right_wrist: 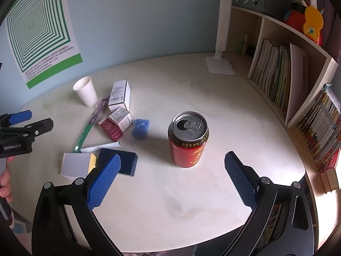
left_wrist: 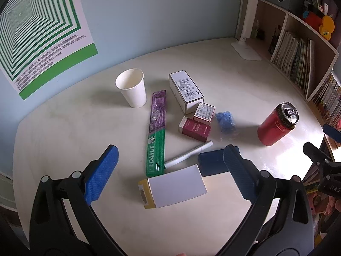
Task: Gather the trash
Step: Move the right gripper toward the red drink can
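The left gripper (left_wrist: 170,172) is hovering tilted down over the pale round-edged table (left_wrist: 234,89) with its blue-padded jaws spread as wide as they go and gripping nothing; below the gap between them a white-faced cardboard box with a yellow end (left_wrist: 173,188) is lying flat. Just beyond that box a white pen-like stick (left_wrist: 188,154) is resting, and a dark navy flat case (left_wrist: 210,163) is sitting partly behind the right-hand finger. A long toothbrush pack in green and purple plastic (left_wrist: 156,132) is lying lengthwise beside a white paper cup (left_wrist: 132,87), which is standing upright. Further in, a tall white carton with a barcode (left_wrist: 185,90) is lying on its side, a small white-and-red carton (left_wrist: 204,112) is leaning against a dark red carton (left_wrist: 195,129), and a crumpled blue plastic wrapper (left_wrist: 225,121) is sitting just beside them. The right gripper (right_wrist: 172,179) is likewise hanging wide open and empty, pointing down at the table, with a red drink can with an opened silver top (right_wrist: 188,139) standing upright just ahead of the space between its fingers, apart from both pads. In the right wrist view the left gripper is showing at the left edge with a hand (right_wrist: 5,181) around its handle. A white folding desk lamp (right_wrist: 221,42) is standing at the back of the table beside a wooden bookshelf full of books (right_wrist: 277,74), and a green-striped poster (left_wrist: 38,32) is hanging on the light blue wall.
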